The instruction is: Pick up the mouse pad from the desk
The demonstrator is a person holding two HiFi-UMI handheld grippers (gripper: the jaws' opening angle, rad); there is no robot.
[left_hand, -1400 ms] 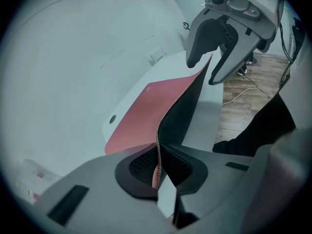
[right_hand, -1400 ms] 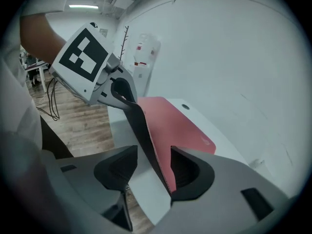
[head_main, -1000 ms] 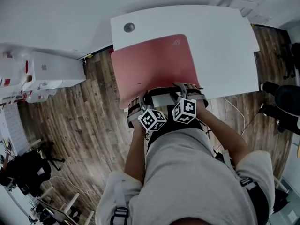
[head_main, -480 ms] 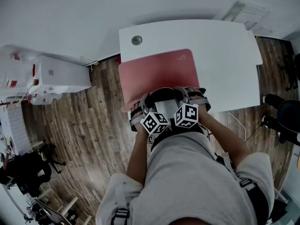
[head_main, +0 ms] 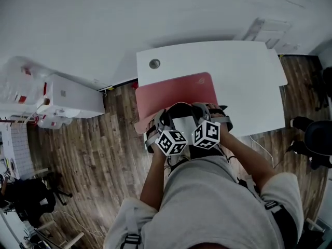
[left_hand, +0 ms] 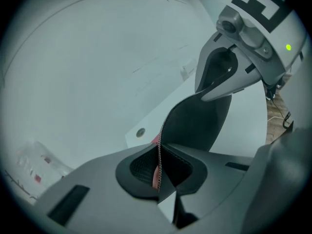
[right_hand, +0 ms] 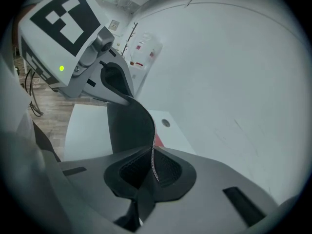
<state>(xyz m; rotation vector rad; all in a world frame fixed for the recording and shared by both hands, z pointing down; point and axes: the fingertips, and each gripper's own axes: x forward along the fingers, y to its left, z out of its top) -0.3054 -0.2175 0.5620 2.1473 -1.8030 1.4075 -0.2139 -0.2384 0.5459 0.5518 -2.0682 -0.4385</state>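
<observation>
A white desk point(head_main: 249, 71) stands against a pale wall over plank flooring. My left gripper point(left_hand: 157, 172) is clamped on the near edge of the red mouse pad point(head_main: 176, 95). My right gripper point(right_hand: 153, 172), jaws just closing, pinches the same edge beside it, and the pad's black underside bows between them. The near edge is up. The far part, mid-frame, seems to rest on the desk, so I judge the lift unfinished. A cable grommet point(head_main: 154, 64) sits upper left, clear of the pad.
</observation>
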